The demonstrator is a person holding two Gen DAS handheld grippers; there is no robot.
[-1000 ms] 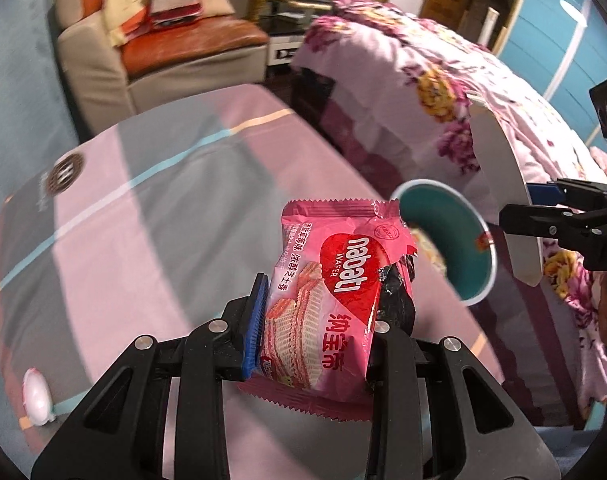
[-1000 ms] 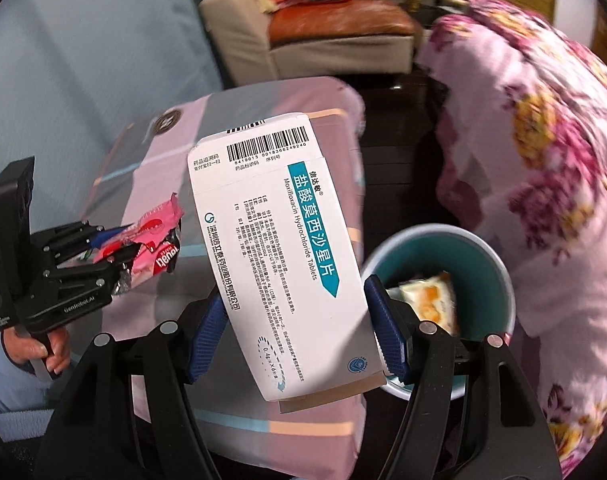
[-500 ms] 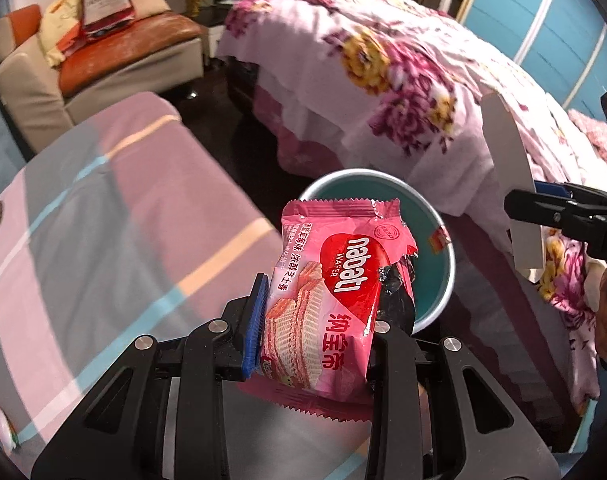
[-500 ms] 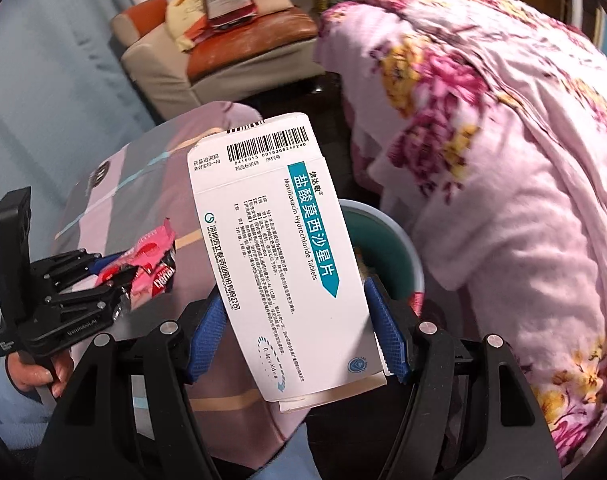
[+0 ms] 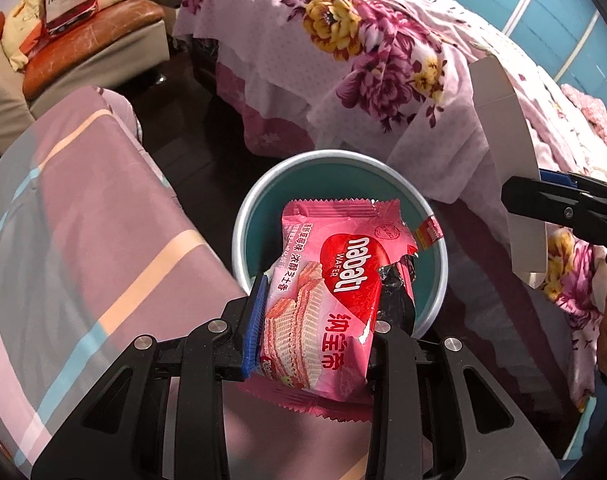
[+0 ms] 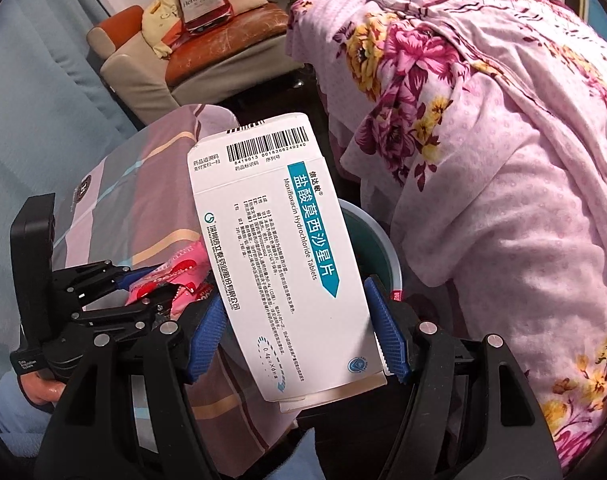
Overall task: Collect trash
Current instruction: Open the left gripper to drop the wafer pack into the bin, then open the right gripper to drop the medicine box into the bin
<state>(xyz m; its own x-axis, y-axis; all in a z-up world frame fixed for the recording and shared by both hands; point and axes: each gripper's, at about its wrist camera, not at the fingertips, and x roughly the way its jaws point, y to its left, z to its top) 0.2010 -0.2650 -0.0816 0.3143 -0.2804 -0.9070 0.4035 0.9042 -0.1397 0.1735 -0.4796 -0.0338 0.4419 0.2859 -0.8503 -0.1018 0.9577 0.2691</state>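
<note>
My left gripper (image 5: 319, 312) is shut on a pink torn wafer wrapper (image 5: 331, 292), held over the near rim of a teal trash bin (image 5: 259, 208) on the dark floor. My right gripper (image 6: 299, 320) is shut on a flat white medicine box (image 6: 279, 264) with a barcode and blue label. The box hides most of the trash bin (image 6: 379, 248) in the right wrist view. From the left wrist view the medicine box (image 5: 507, 160) and right gripper (image 5: 559, 208) hang to the right of the bin. The left gripper (image 6: 151, 292) with its wafer wrapper (image 6: 183, 276) shows at lower left.
A striped pink and grey cushioned surface (image 5: 75, 216) lies left of the bin. A bed with a floral pink cover (image 5: 383, 40) rises behind and to the right. A beige and orange seat (image 5: 87, 40) with a bottle-print bag (image 5: 67, 0) stands at the back left.
Both grippers have swung from over the striped surface toward the bin. The wrapper now hangs over the bin's opening; the medicine box has come closer to the bin and bed.
</note>
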